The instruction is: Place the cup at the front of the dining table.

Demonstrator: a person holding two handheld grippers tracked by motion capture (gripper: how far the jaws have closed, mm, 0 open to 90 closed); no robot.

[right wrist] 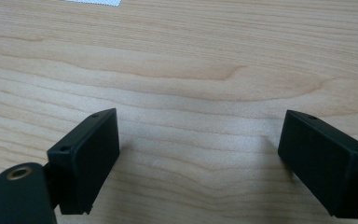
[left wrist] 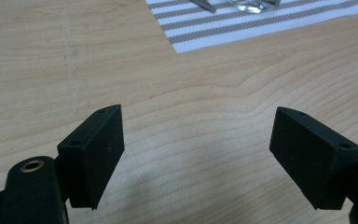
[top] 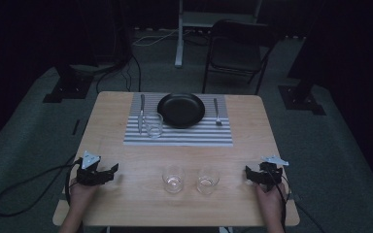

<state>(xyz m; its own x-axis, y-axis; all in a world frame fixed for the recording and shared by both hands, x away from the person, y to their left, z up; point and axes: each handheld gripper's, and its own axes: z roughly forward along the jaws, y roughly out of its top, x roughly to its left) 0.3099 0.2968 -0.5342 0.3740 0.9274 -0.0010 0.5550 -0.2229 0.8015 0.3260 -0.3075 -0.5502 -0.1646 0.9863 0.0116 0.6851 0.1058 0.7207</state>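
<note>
Both grippers, left gripper (top: 108, 171) and right gripper (top: 250, 173), are resting wide open and empty at the lower frame, flanking two clear drinking glasses (top: 173, 178) at lower centre; reaching inward probably comes next.

No readable text or labels anywhere

A: How is the high view lit?

B: Dimly. The wooden table (top: 126, 204) is the brightest area; the room behind falls into near black, and fine detail is soft and grainy.

A: And the two gripper views?

B: Much brighter, with even overhead light. Soft shadows sit under the black jaws. The wood grain looks sharp; the striped placemat (left wrist: 242, 23) at the top edge is slightly blurred.
</note>
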